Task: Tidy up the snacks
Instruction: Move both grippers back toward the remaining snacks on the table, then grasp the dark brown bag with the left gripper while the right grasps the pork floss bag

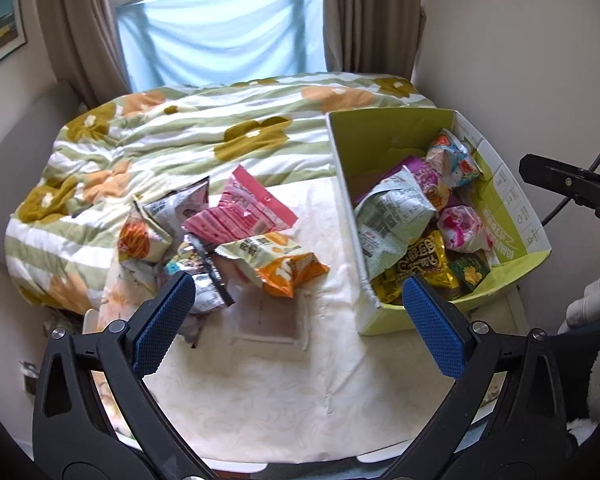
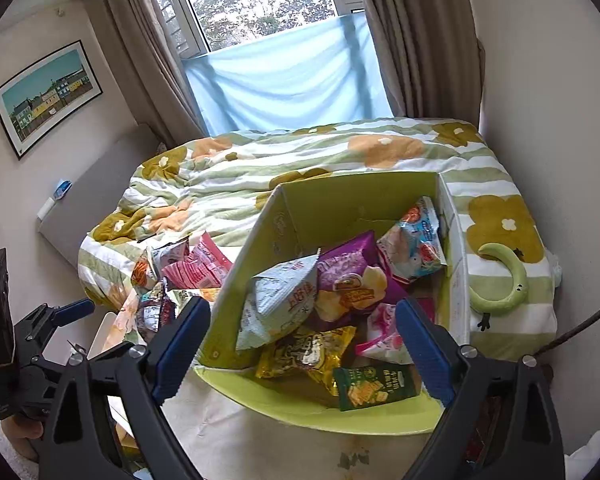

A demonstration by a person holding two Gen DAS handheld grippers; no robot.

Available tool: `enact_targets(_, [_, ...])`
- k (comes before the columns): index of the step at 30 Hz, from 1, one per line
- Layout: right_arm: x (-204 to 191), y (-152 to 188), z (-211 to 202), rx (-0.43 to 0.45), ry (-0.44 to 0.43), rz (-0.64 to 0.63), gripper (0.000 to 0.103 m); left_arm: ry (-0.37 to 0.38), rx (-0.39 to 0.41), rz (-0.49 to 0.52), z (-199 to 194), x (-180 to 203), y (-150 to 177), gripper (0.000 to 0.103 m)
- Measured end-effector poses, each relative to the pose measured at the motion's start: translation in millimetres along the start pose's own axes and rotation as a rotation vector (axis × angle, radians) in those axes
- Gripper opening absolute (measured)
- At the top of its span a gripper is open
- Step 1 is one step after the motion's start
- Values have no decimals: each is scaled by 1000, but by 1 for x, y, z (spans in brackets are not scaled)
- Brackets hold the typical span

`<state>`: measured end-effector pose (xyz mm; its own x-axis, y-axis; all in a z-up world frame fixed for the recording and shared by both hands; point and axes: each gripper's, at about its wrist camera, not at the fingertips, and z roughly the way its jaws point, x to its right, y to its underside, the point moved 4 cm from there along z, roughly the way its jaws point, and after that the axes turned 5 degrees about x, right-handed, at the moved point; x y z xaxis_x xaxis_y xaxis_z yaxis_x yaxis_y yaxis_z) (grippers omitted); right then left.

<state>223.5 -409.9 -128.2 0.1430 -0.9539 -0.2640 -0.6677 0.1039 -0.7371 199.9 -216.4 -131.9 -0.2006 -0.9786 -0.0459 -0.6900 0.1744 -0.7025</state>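
- Left gripper with black arms and blue ribbed pads: jaws spread wide, nothing between them, hovering above the cream patterned table covering.
- Right gripper of the same build: jaws likewise spread wide, empty, poised over the near end of the lime-green cardboard box.
- Loose heap of snack packets on the covering, left of the box: pink foil packet on top, orange-and-cream crinkled bag at the near right edge, grey-and-white foil bag and orange-patterned pouch at the left.
- Inside the box: pale green printed bag leaning on the left wall, purple crisp bag just beside it, light blue-and-red pouch toward the far right corner, pink-and-white pouch, yellow foil packet, dark green cracker packet nearest the front wall.
- Box standing at the right of the covering, far end against the striped green-and-white floral duvet.
- Green curved plush toy lying on the duvet, right of the box.
- Behind the bed: window with a pale blue cloth across its lower part, beige curtains at the sides.
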Motion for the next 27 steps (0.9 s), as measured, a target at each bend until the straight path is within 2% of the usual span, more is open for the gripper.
enact_targets(4, [-25, 0, 8, -3, -12, -16, 92, -20, 3, -4, -3, -36, 11, 103])
enact_targets(10, [-68, 7, 25, -4, 10, -4, 92, 24, -15, 29, 2, -84, 20, 103])
enact_targets(18, [-136, 20, 54, -21, 72, -7, 92, 132, -40, 149, 23, -131, 29, 103])
enact_targets(27, [-182, 46, 102, -48, 163, -17, 92, 270, -74, 282, 70, -164, 43, 102])
